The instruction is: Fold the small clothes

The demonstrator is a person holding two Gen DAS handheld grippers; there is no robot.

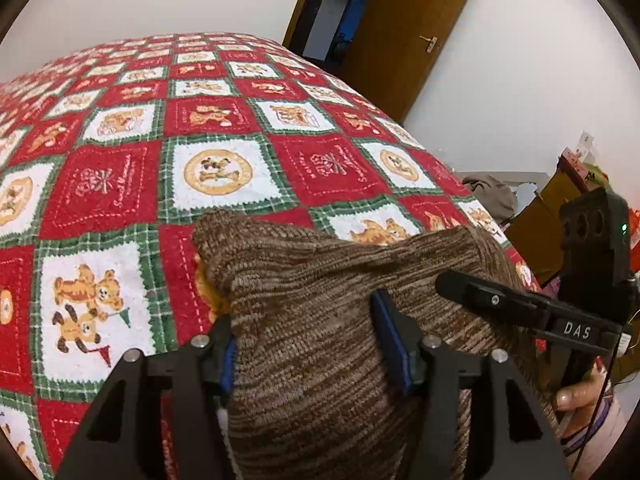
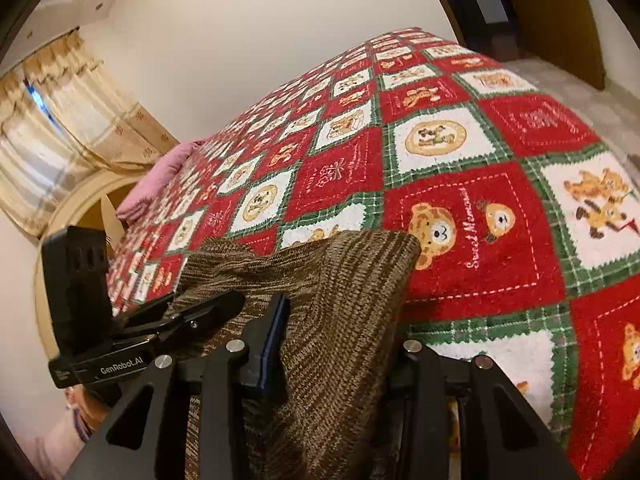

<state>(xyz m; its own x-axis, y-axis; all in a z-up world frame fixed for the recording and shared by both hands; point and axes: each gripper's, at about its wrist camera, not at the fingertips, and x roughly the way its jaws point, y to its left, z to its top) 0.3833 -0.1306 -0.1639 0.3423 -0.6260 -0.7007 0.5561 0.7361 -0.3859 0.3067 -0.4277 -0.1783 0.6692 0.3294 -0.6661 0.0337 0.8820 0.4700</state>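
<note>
The brown knit sweater (image 1: pixel 320 320) hangs bunched between both tongs at the near edge of the bed (image 1: pixel 120 184), its far folds draping onto the cover and its lower part dropping out of view below the cameras. It is a thick ribbed knit in mottled brown and tan; in the right wrist view the same sweater (image 2: pixel 340 300) ends in a straight ribbed hem with a squared corner lying on a red patch.

The left tongs (image 1: pixel 308 344) are clamped on the sweater, blue pads pressed into the knit on both sides. The right tongs (image 2: pixel 336 352) also pinch the cloth: one dark pad shows against the fabric, the other is buried under it.

Beyond the garment the bed stretches wide and flat to its far edge against the white wall (image 1: pixel 160 0). Its cover is a plush patchwork blanket (image 2: pixel 480 200) of red and white squares with green plaid borders and bear motifs. A pink pillow (image 2: pixel 160 176) lies at the bed's far left corner in the right view, below beige curtains (image 2: pixel 60 120).

Both tongs point forward over the bed, side by side, close together. A brown door (image 1: pixel 400 32) stands past the bed's right edge.
</note>
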